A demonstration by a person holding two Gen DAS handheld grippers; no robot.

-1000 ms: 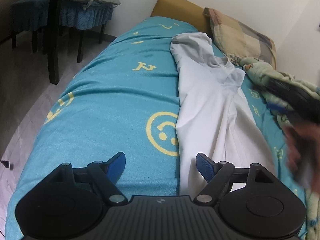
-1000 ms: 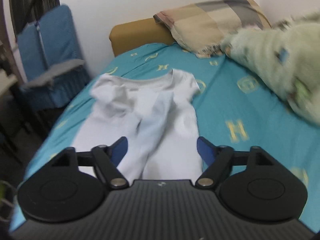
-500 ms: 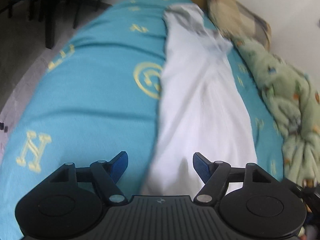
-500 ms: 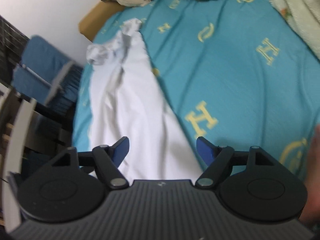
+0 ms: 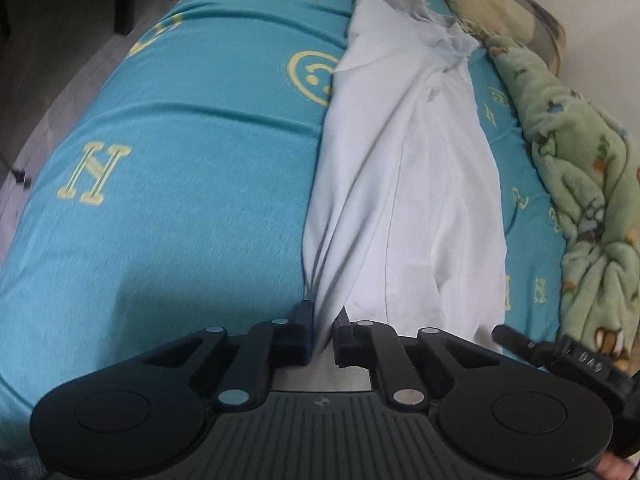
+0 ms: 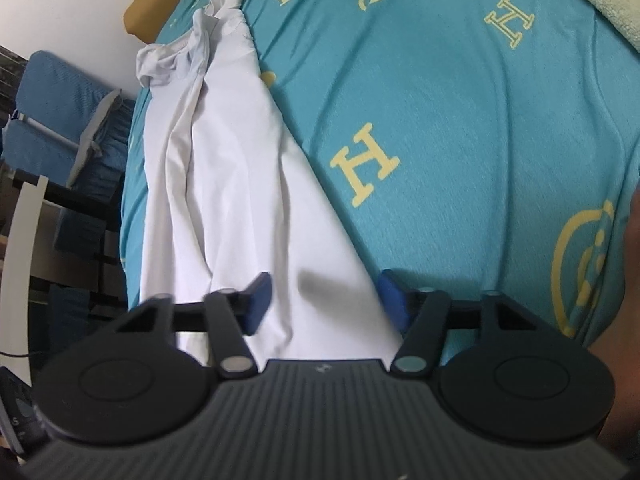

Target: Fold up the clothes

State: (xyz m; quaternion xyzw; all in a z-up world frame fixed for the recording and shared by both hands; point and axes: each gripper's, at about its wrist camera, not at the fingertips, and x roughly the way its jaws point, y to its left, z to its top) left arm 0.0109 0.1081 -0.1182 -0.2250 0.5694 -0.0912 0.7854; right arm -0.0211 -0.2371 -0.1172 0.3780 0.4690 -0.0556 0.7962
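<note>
A white garment (image 5: 404, 184) is laid lengthwise on a bed covered by a teal sheet (image 5: 192, 168) printed with yellow letters and smiley faces; its near hem lies at the grippers and its bunched, greyer far end (image 6: 188, 56) reaches toward the head of the bed. The near left corner of the hem is pinched by the left gripper (image 5: 321, 334), whose jaws have just been closing and are now clenched on a gathered ridge of the cloth, from which creases run up the garment. In the right wrist view, the near right part of the hem is straddled by the right gripper (image 6: 325, 300); its jaws have just been closing, with the cloth lying between them, but the blue pads (image 6: 259, 291) are seen standing apart from each other, so the fabric is not yet gripped. The tip of that right gripper (image 5: 552, 350) is seen at the right edge of the left wrist view, just beside the garment's near right corner. To the right of the garment a green patterned blanket (image 5: 576, 184) is heaped along the bed, with a checked pillow (image 5: 500, 8) beyond it at the head. Off the left side of the bed, blue-covered chairs (image 6: 64, 120) are seen against a white wall (image 6: 80, 0).
</note>
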